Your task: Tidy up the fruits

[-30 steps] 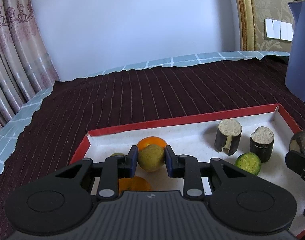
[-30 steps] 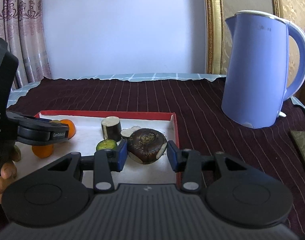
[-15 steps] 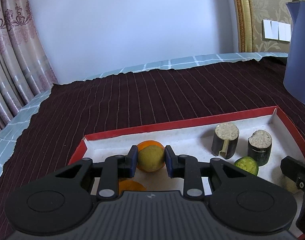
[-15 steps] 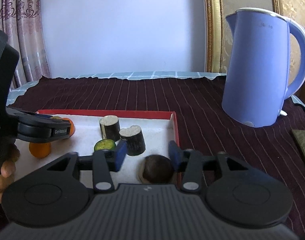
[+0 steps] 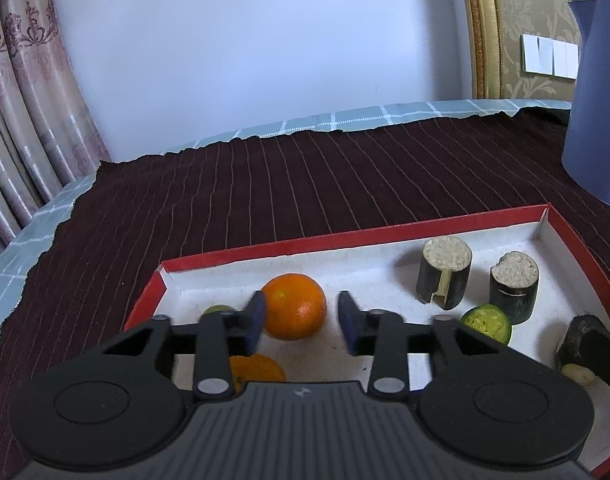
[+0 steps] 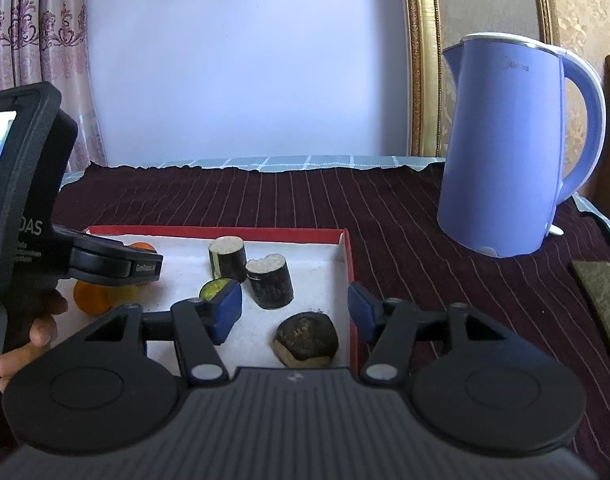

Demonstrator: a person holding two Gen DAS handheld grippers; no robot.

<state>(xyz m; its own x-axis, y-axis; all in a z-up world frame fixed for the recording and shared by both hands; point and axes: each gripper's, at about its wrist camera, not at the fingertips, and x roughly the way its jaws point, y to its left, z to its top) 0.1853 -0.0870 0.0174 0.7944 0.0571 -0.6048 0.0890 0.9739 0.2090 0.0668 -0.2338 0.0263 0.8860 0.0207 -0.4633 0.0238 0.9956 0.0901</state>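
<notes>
Nearly done: fruits all in tray; both tools, left and right, opening, gripping nothing.

Right gripper jaws opening over red-rimmed tray; dark brown fruit lies loose between them, untouched. Blue kettle stands well apart on cloth.

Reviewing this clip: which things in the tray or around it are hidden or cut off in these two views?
- Small green-yellow fruit, left wrist view: mostly hidden behind the left hand-held gripper, whose jaws are opening.
- Lower orange, left wrist view: partly covered by the gripper body.
- Kettle, left wrist view: cut off by the right edge.
- Oranges, right wrist view: largely hidden behind the left hand-held gripper.
</notes>
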